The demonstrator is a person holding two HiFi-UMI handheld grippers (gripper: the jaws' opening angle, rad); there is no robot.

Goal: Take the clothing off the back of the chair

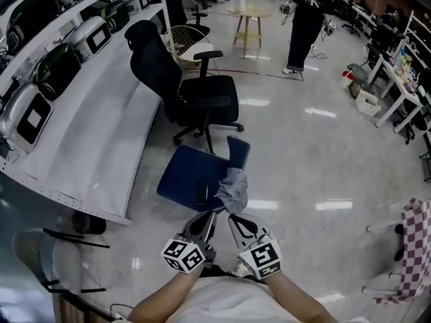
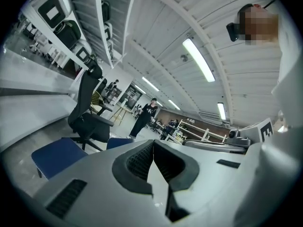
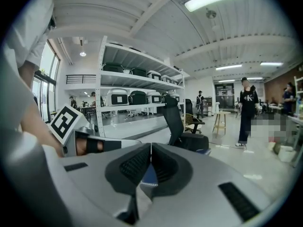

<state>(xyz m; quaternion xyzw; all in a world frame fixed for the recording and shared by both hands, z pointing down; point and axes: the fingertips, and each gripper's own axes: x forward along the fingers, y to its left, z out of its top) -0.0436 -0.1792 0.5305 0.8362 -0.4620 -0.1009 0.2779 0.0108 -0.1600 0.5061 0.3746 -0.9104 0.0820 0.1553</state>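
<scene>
Head view: grey clothing [image 1: 233, 188] is seen draped on the back of the blue chair [image 1: 185, 173], at twelve o'clock from the left gripper [image 1: 210, 216] and right gripper [image 1: 233, 218], both closed and empty. Approach is judged underway; jaws must be opened next.

Bright ceiling strip lights [image 2: 200, 59], glossy floor [image 1: 316, 153] glare, fisheye edges
</scene>
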